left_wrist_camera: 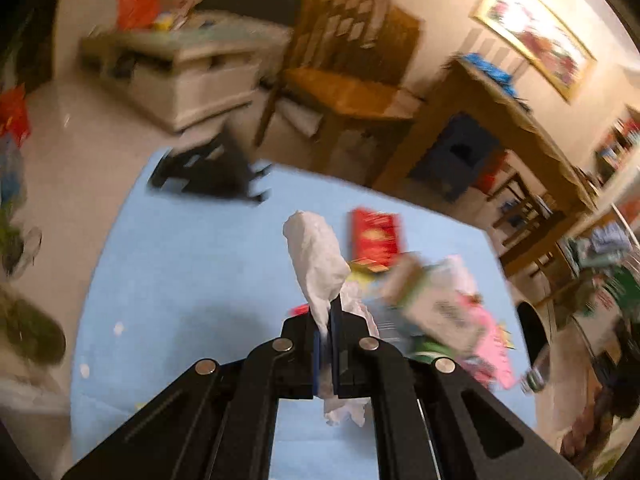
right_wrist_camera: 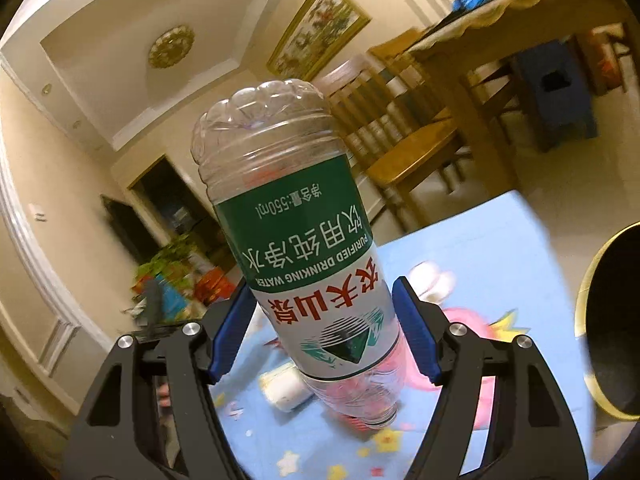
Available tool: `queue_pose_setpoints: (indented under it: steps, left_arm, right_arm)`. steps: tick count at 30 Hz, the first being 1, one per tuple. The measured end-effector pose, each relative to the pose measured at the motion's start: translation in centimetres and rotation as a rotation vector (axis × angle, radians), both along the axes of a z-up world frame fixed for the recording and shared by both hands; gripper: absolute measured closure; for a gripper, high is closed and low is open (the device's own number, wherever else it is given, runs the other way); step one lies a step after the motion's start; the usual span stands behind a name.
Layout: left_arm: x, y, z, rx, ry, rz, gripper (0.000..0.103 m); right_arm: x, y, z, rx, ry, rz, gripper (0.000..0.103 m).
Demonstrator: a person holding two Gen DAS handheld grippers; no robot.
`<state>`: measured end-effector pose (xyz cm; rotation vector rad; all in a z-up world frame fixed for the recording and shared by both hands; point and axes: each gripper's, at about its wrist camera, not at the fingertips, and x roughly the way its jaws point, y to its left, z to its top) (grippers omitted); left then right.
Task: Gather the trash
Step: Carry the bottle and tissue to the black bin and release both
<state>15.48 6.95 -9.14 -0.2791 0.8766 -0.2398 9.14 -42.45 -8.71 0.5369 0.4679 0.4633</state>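
left gripper (left_wrist_camera: pixel 329 332): jaws pinched tight on the tissue (left_wrist_camera: pixel 316 264); the wad sticks up toward 12 o'clock, a tail hangs below the pads.
tissue: light, soft, crushes flat. My read: your grip sits near the low end, so the top may flop. Don't swing fast.
table (left_wrist_camera: pixel 180 280): blue cloth; red box (left_wrist_camera: pixel 374 236) at 1 o'clock of the tissue, blurred litter pile (left_wrist_camera: pixel 440 312) at 3 o'clock.
right gripper (right_wrist_camera: pixel 324 332): jaws wide, bottle (right_wrist_camera: pixel 296 240) between them, cap end down. Can't tell if the pads press it.
bottle: empty, light, thin-walled, slick label. Judged: it dents and slips if you squeeze mid-body; take it at the label band, gently.
bin (right_wrist_camera: pixel 616 320): dark opening at 3 o'clock of the bottle, likely your drop spot.
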Motion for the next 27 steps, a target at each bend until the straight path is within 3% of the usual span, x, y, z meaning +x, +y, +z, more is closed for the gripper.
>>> queue_pose_setpoints:
  steps: [5, 10, 15, 17, 19, 22, 27]
  left_arm:
    - [-1.8, -8.7, 5.5, 0.032, -0.107, -0.164, 0.099]
    - [-2.3, -18.2, 6.2, 0.052, -0.128, -0.313, 0.099]
    - [-2.6, -28.0, 3.8, 0.078, -0.093, -0.446, 0.099]
    - [-2.6, -31.1, 2.7, 0.093, -0.08, -0.483, 0.099]
    - [-2.7, -34.7, 1.4, 0.106, -0.058, -0.525, 0.099]
    - [-3.0, -38.7, 0.1, 0.135, -0.047, -0.569, 0.099]
    - [-3.7, -43.3, -1.7, 0.193, -0.04, -0.626, 0.099]
  right_arm:
    - [-1.5, -5.5, 1.0, -0.083, -0.026, -0.205, 0.034]
    - [-2.0, -11.0, -0.7, -0.225, 0.028, -0.44, 0.034]
    - [-0.9, -13.7, -4.8, -0.266, 0.182, -0.535, 0.032]
    - [-0.3, -14.4, -6.8, -0.266, 0.278, -0.564, 0.025]
    - [-0.6, -15.3, -8.0, -0.232, 0.313, -0.579, 0.023]
    - [-1.4, -16.2, -8.7, -0.154, 0.336, -0.587, 0.023]
    - [-2.7, -16.9, -7.3, -0.164, 0.309, -0.608, 0.019]
